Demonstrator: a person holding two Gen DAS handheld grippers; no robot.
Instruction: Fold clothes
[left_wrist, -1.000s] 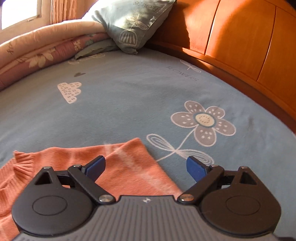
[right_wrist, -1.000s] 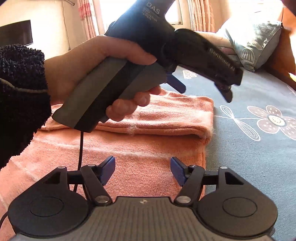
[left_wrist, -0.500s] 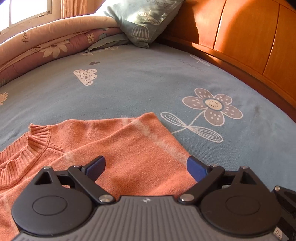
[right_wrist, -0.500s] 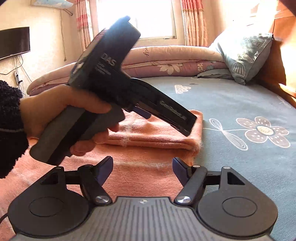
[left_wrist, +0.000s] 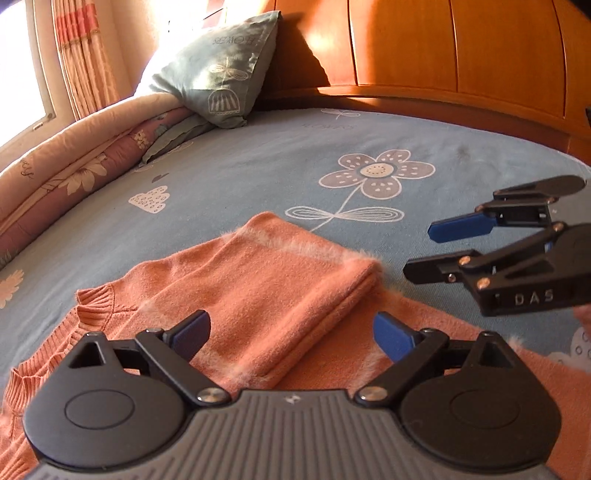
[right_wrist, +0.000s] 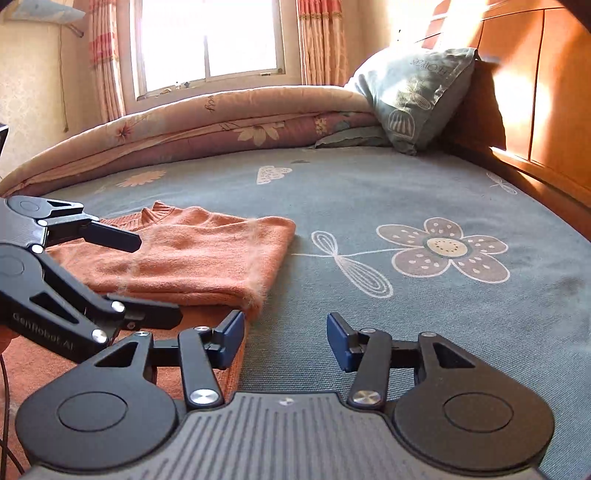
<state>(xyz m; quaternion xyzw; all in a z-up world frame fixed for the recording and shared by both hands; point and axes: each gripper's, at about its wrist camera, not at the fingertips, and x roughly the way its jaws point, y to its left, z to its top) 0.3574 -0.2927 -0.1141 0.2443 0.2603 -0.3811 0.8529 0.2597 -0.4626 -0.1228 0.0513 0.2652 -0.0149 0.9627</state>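
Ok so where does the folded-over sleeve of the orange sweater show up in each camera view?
Left wrist view: the folded sleeve lies at centre, just beyond the left gripper, which is open.
Right wrist view: the folded sleeve lies left of centre, ahead of the open right gripper.
Shared landmark: the big flower print on the blue bedsheet, to the right of the sleeve.

left claw (right_wrist: 159, 277) dropped from frame centre to left edge; right claw (left_wrist: 417, 251) now at right edge, off the folded orange knit sweater (left_wrist: 280, 288).
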